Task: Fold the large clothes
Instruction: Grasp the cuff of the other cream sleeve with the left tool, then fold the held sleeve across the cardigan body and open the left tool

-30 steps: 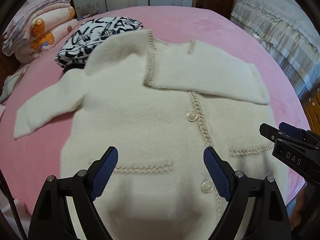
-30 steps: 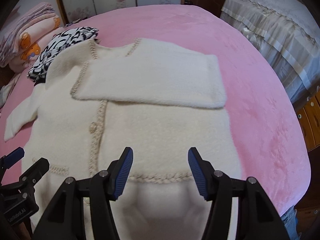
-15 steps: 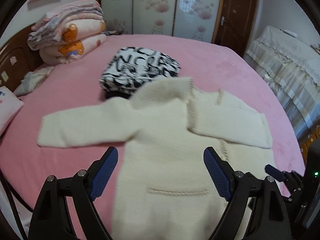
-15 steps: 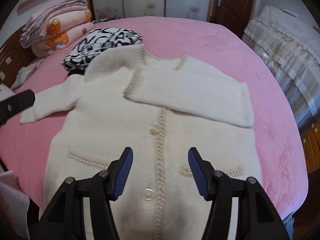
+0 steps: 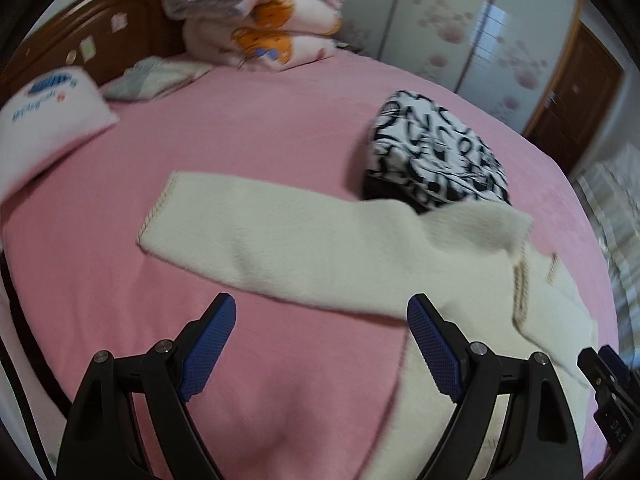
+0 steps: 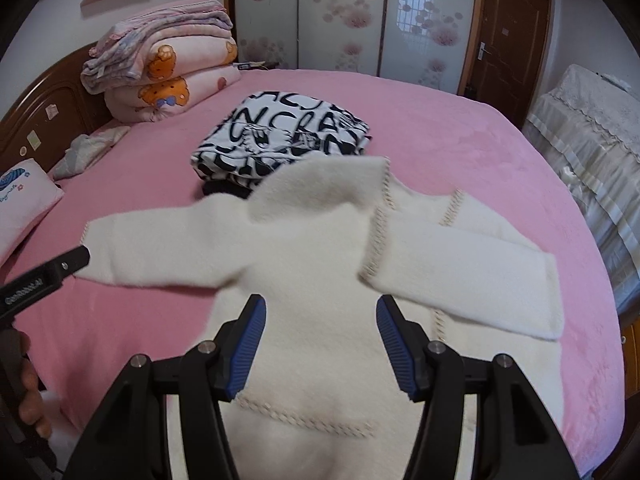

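Observation:
A cream fleece cardigan point(image 6: 320, 280) lies flat on the pink bed point(image 6: 460, 152). Its right sleeve point(image 6: 472, 272) is folded across the chest. Its left sleeve point(image 5: 280, 240) stretches out straight toward the bed's left side, also visible in the right wrist view point(image 6: 160, 248). My left gripper point(image 5: 320, 340) is open and empty, above the bed just below that outstretched sleeve. My right gripper point(image 6: 320, 344) is open and empty above the cardigan's body. The left gripper's tip shows in the right wrist view point(image 6: 52, 276).
A folded black-and-white printed garment point(image 6: 280, 140) lies behind the cardigan's collar. Stacked pink quilts point(image 6: 160, 68) and a white pillow point(image 5: 48, 120) sit by the wooden headboard point(image 6: 40, 112). A second covered bed point(image 6: 588, 128) stands to the right.
Both grippers have lifted and tilted up from the cardigan's hem. The left gripper has swung left to the outstretched sleeve. Both stay open; the cardigan has not moved.

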